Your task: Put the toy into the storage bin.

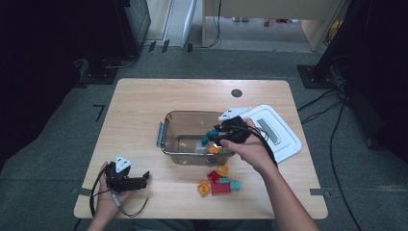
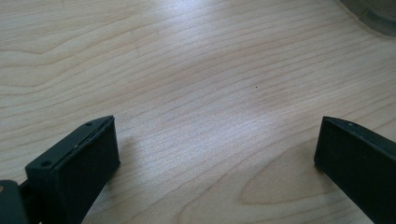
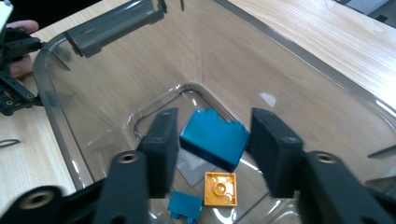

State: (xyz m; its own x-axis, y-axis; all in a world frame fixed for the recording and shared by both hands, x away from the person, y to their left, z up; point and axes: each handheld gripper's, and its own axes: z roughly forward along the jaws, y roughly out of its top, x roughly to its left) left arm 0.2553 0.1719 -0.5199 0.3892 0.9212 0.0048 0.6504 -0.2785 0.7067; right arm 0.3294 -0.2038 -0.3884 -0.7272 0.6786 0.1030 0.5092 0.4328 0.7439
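My right gripper (image 3: 215, 119) hangs inside a clear plastic container (image 3: 116, 21), its jaws pointing down toward the bottom. A teal brick (image 3: 215, 140) sits tilted between the jaws, with a thin gap showing at the right pad, so the gripper is open. Under it, on the container floor, lie an orange brick (image 3: 220, 189) and a smaller teal brick (image 3: 186, 206). From above, the right gripper (image 1: 214, 136) is over the container's (image 1: 166, 139) right half. My left gripper (image 1: 144, 179) rests low at the table's front left. In its own view the left gripper (image 2: 217, 135) is open over bare wood.
A small heap of red, orange and teal bricks (image 1: 219, 183) lies on the table just in front of the container. The white lid (image 1: 284, 137) lies to the container's right. A dark round hole (image 1: 236, 93) marks the far side of the wooden table (image 1: 139, 106).
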